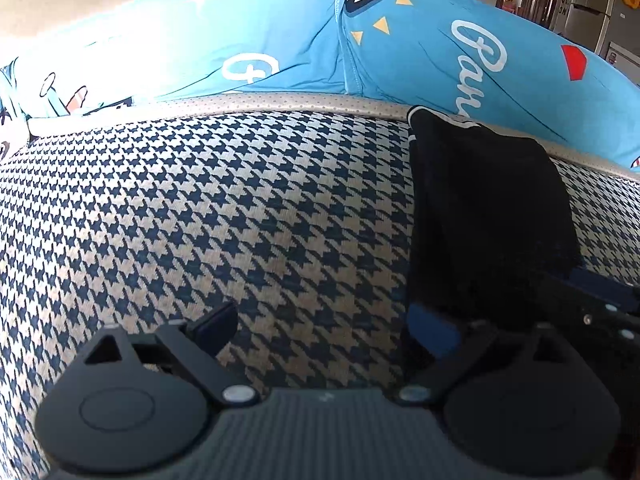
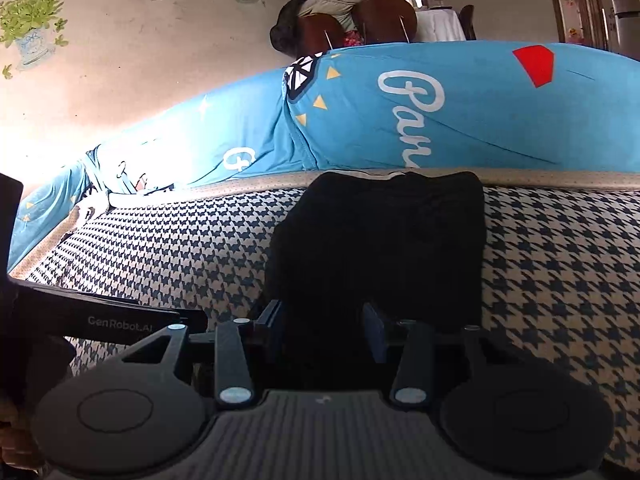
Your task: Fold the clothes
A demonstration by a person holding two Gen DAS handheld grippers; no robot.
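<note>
A: Task's thing?

B: Black garment (image 2: 380, 240), folded into a rough rectangle, lying flat on the houndstooth seat (image 1: 200, 220). Bare seat pattern showing on both sides.

A: Far end?

B: Right at the back of the seat, reaching the beige dotted trim (image 1: 280, 102) that borders it. Touching or slightly overlapping, hard to say which.

A: Behind the seat?

B: Blue printed cushion (image 1: 280, 40) with white lettering, yellow triangles and a red patch, running along the whole back edge. Farther behind, a pale wall with plant decals (image 2: 32, 20).

A: Left tool?

B: Left tool (image 1: 324, 328) hovering over the front of the seat, tilted down toward it. Jaws spread wide, only seat pattern between them, gripping nothing. Blue-padded finger (image 1: 434, 332) at the spot where the cloth's near corner meets the seat. Contact there impossible to judge.

A: Right tool?

B: Right tool (image 2: 322, 324) also at the front of the seat, aimed toward its back edge. Jaws partly apart, the near end of the dark cloth lying in the gap. No visible pinch or lift: cloth flat against the seat, pads seemingly not pressing. Dark on dark, though, so the edges blur.

A: Anything else on the seat?

B: Only a strip of crumpled blue fabric at its far left corner.
</note>
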